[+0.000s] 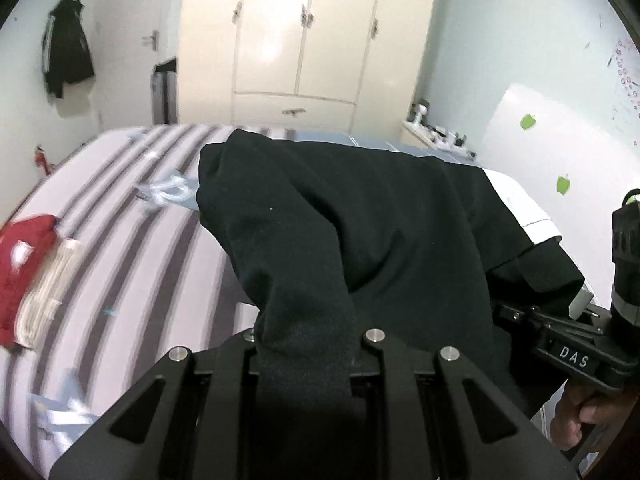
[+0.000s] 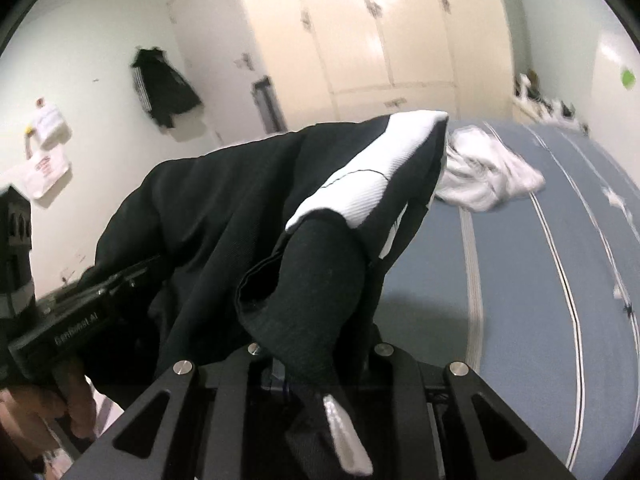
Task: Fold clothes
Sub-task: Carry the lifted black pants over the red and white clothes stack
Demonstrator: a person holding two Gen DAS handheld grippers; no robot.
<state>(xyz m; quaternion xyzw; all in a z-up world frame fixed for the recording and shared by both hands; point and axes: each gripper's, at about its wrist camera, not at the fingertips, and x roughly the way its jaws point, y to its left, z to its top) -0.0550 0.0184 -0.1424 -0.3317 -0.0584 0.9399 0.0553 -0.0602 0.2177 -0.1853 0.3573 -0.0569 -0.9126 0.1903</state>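
Black soft cloth garment (image 1: 360,220) was pinched tight by left gripper (image 1: 308,344) and right gripper (image 2: 316,352), lifted at twelve o'clock over the striped bed (image 1: 132,248) for folding.

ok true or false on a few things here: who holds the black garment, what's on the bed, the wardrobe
1. Both grippers, left and right, pinch the black garment. True.
2. The garment is all black. False: it has a white panel.
3. A red cloth lies on the bed. True.
4. The wardrobe doors stand open. False: they are shut.
5. A dark jacket hangs on the wall. True.
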